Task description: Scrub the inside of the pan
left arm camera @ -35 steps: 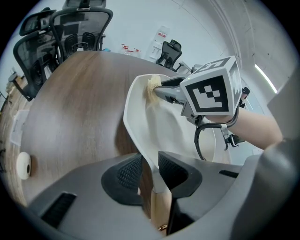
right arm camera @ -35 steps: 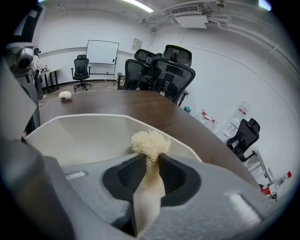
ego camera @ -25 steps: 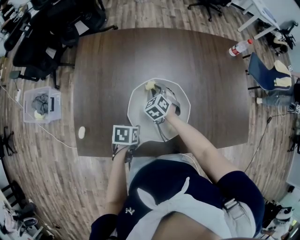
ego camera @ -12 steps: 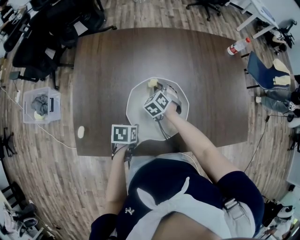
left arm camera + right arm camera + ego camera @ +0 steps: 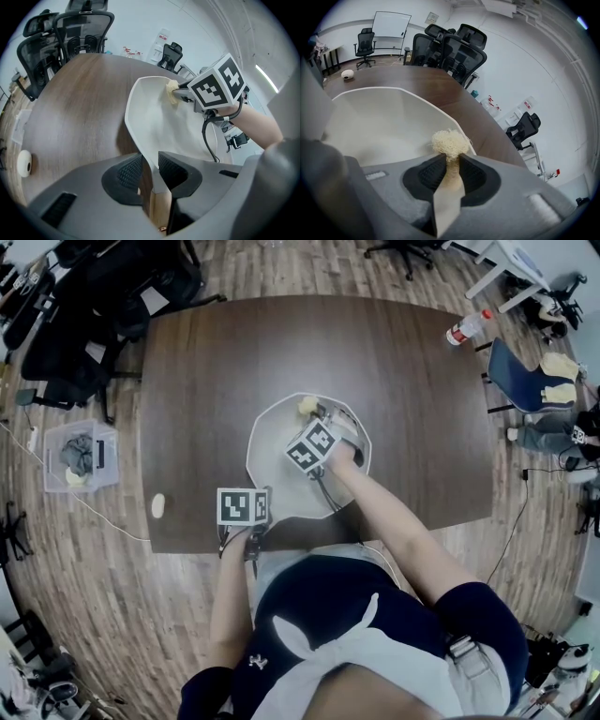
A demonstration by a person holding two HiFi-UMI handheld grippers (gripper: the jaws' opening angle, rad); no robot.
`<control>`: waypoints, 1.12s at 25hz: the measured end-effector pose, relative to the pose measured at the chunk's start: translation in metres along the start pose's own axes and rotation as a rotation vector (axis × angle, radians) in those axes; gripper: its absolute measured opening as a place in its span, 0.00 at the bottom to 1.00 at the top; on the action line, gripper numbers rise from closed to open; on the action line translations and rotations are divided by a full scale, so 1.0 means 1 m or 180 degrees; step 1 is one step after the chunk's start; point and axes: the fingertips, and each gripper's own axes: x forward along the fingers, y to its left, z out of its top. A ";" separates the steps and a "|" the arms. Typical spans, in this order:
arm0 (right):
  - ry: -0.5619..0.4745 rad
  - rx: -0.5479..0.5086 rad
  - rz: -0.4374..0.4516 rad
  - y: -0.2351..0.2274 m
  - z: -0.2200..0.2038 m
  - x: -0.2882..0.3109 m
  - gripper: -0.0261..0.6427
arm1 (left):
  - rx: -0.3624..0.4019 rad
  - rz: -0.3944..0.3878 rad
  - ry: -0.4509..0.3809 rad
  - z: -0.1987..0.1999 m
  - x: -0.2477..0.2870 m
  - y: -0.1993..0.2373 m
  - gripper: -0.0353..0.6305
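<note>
— Left side first?
— My left gripper (image 5: 150, 171), lower left of centre, is clenched on the neck of the pan (image 5: 277, 451), just above its handle (image 5: 157, 206). The pan sits mid-frame on the dark table (image 5: 422, 409).
— And right?
— My right gripper (image 5: 451, 169) is grasping a pale scrubber (image 5: 450, 142). I see the tuft inside the pan, at the wall by the upper rim.

Smooth, matt white pan (image 5: 269, 444) on a dark wood-grain table (image 5: 234, 362) — pale scrubber (image 5: 450, 142) rough, fibrous, stringy
</note>
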 end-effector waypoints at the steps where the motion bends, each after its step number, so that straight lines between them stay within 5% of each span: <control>1: 0.0039 -0.0013 0.0000 -0.001 -0.003 -0.001 0.16 | -0.0011 -0.0001 -0.0006 -0.001 0.000 0.000 0.19; 20: 0.0407 -0.0292 0.0051 -0.015 -0.051 -0.017 0.16 | -0.0020 0.0065 -0.0057 -0.001 -0.002 0.000 0.19; 28: 0.0801 -0.0873 0.0057 -0.008 -0.072 -0.021 0.16 | -0.0026 0.0099 -0.0077 -0.001 -0.003 0.000 0.19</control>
